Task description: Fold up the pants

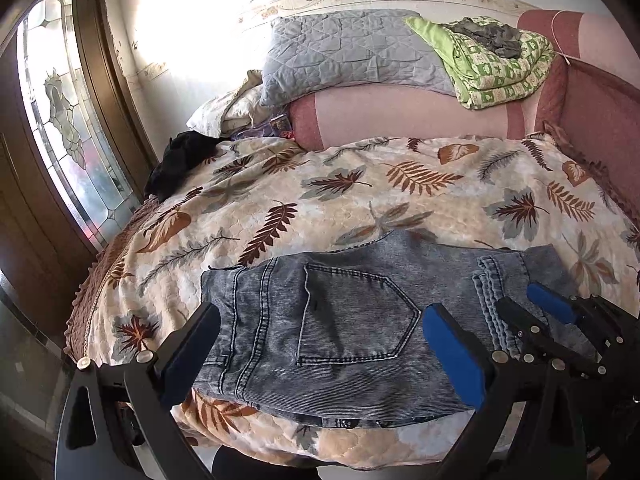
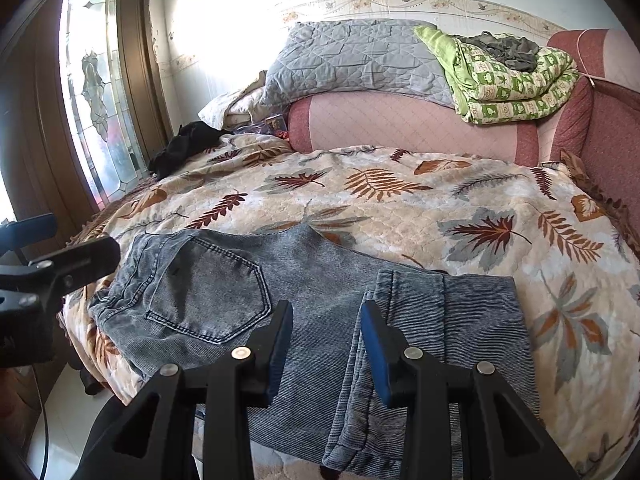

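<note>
A: Where did the grey-blue washed denim pants (image 1: pixel 340 320) lie?
B: Folded into a compact bundle on the leaf-patterned quilted bedspread (image 1: pixel 360 192), at its near edge, back pocket up, leg cuffs laid over the right part.
A: And the left gripper (image 1: pixel 320 344)?
B: Its blue-padded jaws stood wide apart above the pocket area, nothing between the pads.
A: The right gripper (image 2: pixel 326 340)?
B: Its jaws were partly apart over the cuff fold, clamping nothing.
</note>
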`<state>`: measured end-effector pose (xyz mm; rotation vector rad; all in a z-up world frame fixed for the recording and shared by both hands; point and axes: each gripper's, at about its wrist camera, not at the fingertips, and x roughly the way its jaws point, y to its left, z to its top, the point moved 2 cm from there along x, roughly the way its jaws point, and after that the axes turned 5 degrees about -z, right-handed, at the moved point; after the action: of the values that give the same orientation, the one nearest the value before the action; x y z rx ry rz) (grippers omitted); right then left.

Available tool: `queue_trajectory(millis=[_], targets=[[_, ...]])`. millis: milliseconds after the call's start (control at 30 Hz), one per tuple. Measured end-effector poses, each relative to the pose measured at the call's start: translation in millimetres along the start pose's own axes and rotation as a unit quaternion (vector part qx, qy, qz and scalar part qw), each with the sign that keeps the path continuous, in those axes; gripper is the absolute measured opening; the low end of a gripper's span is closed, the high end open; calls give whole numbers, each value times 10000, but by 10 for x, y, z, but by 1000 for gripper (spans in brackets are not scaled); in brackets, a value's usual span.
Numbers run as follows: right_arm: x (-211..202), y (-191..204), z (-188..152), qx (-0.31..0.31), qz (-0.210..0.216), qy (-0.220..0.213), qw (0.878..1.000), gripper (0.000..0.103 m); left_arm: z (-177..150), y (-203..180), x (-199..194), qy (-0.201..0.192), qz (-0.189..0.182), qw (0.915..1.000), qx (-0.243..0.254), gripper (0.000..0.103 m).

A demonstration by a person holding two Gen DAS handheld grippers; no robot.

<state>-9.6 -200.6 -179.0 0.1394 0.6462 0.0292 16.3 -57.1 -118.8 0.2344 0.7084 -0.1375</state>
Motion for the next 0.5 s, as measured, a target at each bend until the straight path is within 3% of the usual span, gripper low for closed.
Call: queue_trajectory(millis=[233, 333, 500], targets=[[59, 51, -19, -52, 27, 85, 9999, 39, -191, 313, 255, 411, 238, 9988, -108, 102], [79, 70, -31, -88, 39, 124, 9999, 39, -387, 671, 401, 691, 661, 9951, -242, 102], [121, 73, -44, -83, 61, 204, 9997, 39, -718, 1416, 506, 1107, 1453, 9811, -644, 102]])
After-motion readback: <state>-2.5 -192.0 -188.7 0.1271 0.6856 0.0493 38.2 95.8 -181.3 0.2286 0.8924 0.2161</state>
